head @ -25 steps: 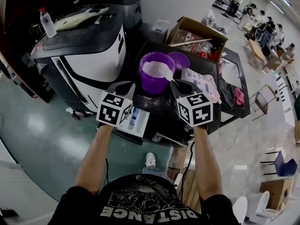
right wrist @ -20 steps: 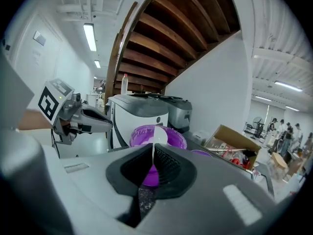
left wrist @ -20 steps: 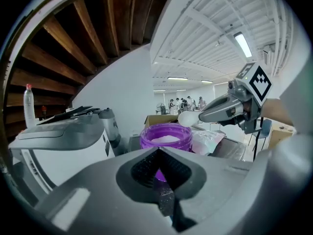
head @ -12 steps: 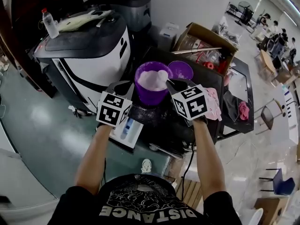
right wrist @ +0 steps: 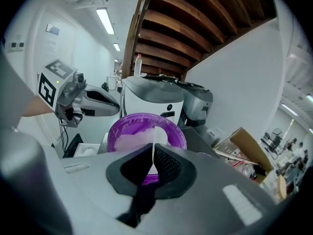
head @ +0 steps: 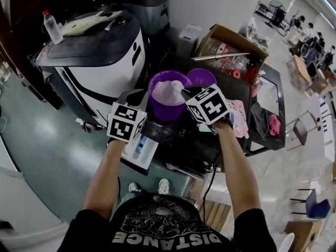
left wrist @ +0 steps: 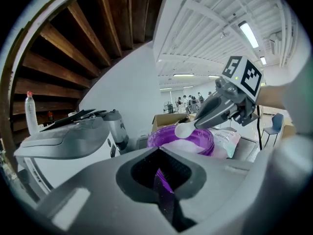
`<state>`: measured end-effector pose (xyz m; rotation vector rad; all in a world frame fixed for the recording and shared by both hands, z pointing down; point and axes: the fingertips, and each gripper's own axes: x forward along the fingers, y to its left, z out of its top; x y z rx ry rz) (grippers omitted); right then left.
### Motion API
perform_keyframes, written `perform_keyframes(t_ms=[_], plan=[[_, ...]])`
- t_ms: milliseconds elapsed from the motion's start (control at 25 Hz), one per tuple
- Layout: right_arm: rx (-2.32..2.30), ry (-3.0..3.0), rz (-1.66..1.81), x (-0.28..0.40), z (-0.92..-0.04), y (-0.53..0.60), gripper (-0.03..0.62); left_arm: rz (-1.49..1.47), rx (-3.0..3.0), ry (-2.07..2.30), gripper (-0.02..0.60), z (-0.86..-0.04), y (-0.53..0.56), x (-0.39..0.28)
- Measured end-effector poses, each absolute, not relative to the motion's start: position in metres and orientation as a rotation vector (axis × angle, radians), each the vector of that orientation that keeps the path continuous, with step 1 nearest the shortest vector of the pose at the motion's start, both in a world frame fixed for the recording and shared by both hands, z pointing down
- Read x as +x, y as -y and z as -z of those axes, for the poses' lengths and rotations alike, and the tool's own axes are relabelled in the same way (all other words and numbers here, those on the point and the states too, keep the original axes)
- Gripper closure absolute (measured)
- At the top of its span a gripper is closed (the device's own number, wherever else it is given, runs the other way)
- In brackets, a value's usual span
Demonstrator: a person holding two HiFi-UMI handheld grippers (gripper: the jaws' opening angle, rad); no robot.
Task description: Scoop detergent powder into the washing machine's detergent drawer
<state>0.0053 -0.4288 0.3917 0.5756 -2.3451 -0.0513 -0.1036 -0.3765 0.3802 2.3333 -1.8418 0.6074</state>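
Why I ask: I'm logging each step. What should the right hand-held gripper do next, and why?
Probably dip the spoon down into the powder. The right hand-held gripper is shut on its handle, with the bowl hanging just above the powder, and the left hand-held gripper pinches the rim of the purple tub, steadying it.

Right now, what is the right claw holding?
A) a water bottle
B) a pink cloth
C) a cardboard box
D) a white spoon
D: the right claw is shut on the thin handle of a white spoon, whose bowl sits just above the purple tub.
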Motion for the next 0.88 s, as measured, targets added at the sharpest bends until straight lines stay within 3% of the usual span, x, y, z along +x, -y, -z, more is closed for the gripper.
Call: perform_keyframes(t_ms=[880], plan=[[0.643, 1.854, 0.064, -0.008, -0.429, 0.456, 0.559, -0.548, 2.524, 1.584, 0.580, -0.392, 0.389, -0.118]])
